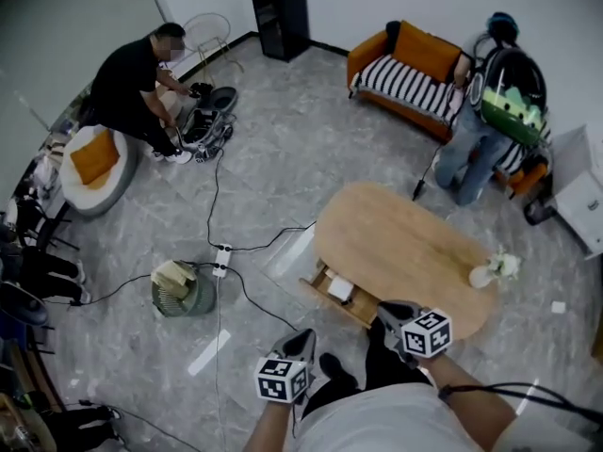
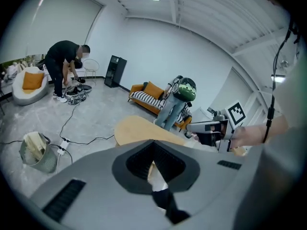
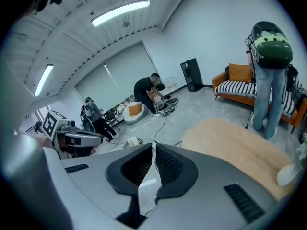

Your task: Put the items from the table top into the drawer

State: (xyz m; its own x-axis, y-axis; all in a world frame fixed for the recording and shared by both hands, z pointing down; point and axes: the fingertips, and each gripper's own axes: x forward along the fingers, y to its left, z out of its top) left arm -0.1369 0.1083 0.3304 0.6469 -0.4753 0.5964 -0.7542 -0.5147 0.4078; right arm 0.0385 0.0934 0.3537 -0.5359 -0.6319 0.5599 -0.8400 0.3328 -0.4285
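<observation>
An oval wooden table (image 1: 405,243) stands before me, with its drawer (image 1: 325,295) pulled open on the near left side. A white item (image 1: 340,289) lies in the drawer. A white vase with pale flowers (image 1: 494,270) stands at the table's right end, and appears too in the right gripper view (image 3: 287,175). My left gripper (image 1: 306,335) (image 2: 153,145) hangs above the floor near the drawer, jaws together and empty. My right gripper (image 1: 388,309) (image 3: 154,147) hovers over the table's near edge, also shut with nothing in it.
A green bin (image 1: 184,290), a power strip (image 1: 222,258) and cables lie on the floor to the left. One person (image 1: 137,83) crouches at the back left. Another (image 1: 485,121) bends over by the orange sofa (image 1: 405,73). A black cabinet (image 1: 279,12) stands against the far wall.
</observation>
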